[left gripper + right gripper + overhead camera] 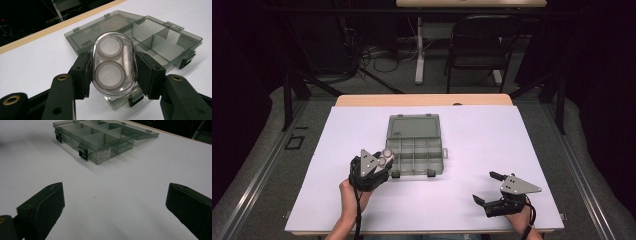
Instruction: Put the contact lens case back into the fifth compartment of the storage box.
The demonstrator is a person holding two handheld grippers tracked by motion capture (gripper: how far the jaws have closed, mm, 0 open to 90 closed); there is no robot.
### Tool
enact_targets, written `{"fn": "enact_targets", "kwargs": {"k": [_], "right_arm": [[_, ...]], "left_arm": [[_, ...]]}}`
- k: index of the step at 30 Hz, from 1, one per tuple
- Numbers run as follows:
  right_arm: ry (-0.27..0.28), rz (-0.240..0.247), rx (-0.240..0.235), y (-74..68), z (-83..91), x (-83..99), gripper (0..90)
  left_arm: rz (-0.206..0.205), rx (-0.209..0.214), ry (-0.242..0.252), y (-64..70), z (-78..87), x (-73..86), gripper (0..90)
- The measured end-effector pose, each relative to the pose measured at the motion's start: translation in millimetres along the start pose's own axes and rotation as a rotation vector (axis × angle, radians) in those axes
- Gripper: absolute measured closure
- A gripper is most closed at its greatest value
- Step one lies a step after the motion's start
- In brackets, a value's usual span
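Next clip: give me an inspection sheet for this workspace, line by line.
Surface: white sheet over a wooden table.
Job's things: grey organiser box, lid open flat, compartments look empty; clear case with two round discs.
Clutter: nothing seen.
Grippers: left gripper shut on the case, above the box's near-left corner; right gripper open, empty, over the sheet.
Cables: one trails from each gripper; more on the floor.
Surroundings: chair, second table, dark room.

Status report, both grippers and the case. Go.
Left gripper shut on clear two-ring case, held over near corner of open organizer box. Right gripper open, empty. Nothing blocking.
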State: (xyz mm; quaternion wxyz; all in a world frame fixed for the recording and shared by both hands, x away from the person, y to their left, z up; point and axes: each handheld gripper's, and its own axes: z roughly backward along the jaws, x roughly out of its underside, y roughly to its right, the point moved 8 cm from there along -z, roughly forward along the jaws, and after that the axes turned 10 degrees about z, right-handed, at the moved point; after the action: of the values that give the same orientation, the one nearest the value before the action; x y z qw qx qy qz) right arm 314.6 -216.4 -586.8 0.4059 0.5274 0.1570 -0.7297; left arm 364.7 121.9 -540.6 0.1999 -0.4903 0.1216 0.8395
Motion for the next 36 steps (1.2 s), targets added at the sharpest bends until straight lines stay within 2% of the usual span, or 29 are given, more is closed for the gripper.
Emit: {"fn": "enact_targets", "kwargs": {"k": [9,17,25,36], "right_arm": [[-0.001,0.0,-0.008,-0.7,-1.7,-0.5,1.7],[-0.003,0.0,-0.007,0.0,-0.8,0.4,1.7],[-0.005,0.001,-0.009,-0.6,-0.7,0.4,1.7],[-0.004,0.001,-0.007,-0.3,-0.2,0.5,1.7]], "left_arm": [[0.006,-0.014,-0.016,-5.6,-7.9,1.4,48.9],[-0.008,-0.025,-0.035,-7.3,-15.1,2.2,48.9],[0.001,-0.036,-0.058,-9.2,-21.1,4.9,48.9],[-0.019,-0.053,-0.089,-7.9,-29.0,5.8,48.9]]}}
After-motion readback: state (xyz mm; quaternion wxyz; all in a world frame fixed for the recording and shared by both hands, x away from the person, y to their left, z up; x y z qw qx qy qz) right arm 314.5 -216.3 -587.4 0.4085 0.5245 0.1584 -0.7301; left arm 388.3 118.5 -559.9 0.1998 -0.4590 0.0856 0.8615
